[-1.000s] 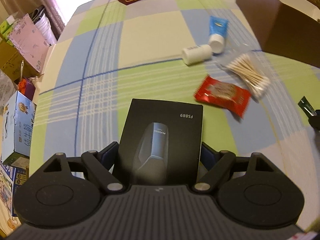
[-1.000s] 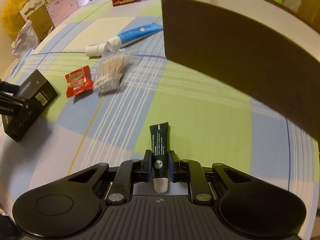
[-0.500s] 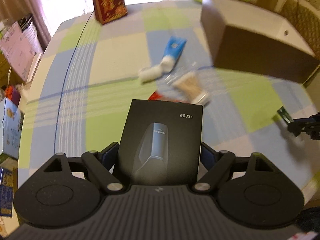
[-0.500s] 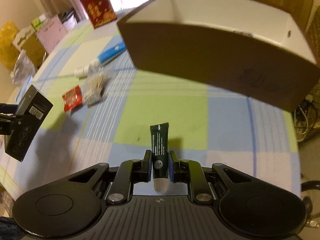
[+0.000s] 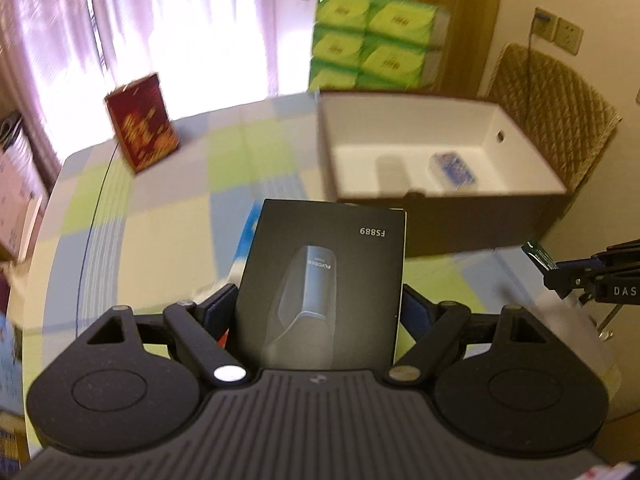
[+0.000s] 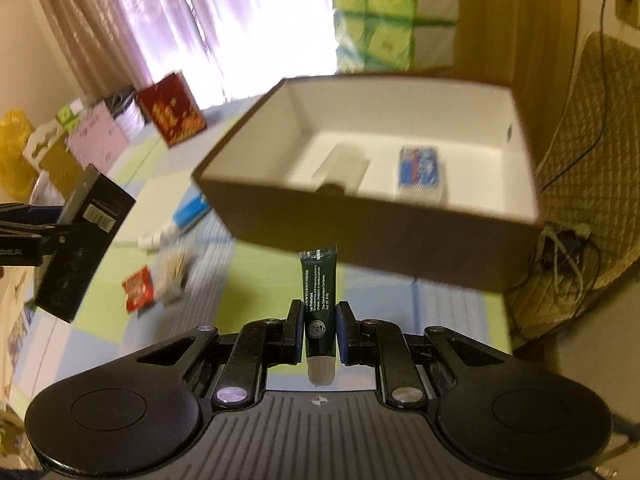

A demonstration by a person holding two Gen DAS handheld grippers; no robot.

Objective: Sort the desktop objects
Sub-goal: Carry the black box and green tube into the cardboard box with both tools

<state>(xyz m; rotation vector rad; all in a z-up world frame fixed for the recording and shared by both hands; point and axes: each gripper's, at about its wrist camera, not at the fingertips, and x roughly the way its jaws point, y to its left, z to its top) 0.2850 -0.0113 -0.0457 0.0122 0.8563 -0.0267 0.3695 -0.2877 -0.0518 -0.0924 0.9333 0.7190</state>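
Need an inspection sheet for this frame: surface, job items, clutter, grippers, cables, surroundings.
Surface: round table under a checked blue, green and cream cloth.
Job's things: open brown box, white inside, holding a blue packet. Left on the cloth: blue tube, white bottle, cotton swabs, red sachet.
Clutter: red gift box standing at the far edge.
Grippers: left gripper shut on a black carton; right gripper shut on a dark green tube.
Cables: tangle beside the wicker chair; one lead up to a wall socket.
Surroundings: curtains, stacked green tissue packs.
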